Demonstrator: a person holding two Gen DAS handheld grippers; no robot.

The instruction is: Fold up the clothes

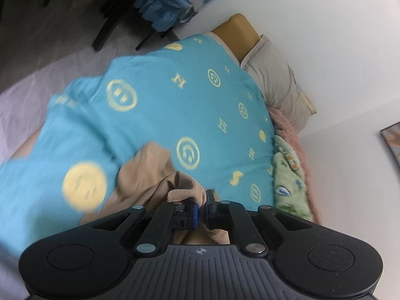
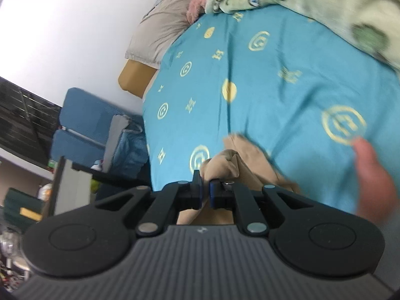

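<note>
The left wrist view shows the left gripper (image 1: 201,208) with its fingers clamped on a bunched edge of the tan garment (image 1: 150,172), which trails over the turquoise bedsheet (image 1: 155,115) printed with yellow emblems; only this view takes in the black chair legs (image 1: 107,27) on the grey floor and a framed picture (image 1: 392,142) on the white wall. The right wrist view shows the right gripper (image 2: 205,190) pinched together on another fold of the same tan garment above the sheet, and it alone shows a blurred hand (image 2: 372,182) at the right edge, a blue chair (image 2: 82,122) beside the bed and cluttered shelves at lower left. Both views catch the grey pillow (image 2: 162,25), the pink fluffy blanket (image 1: 287,125) and the green patterned blanket (image 2: 325,7) along the bed's wall side.
</note>
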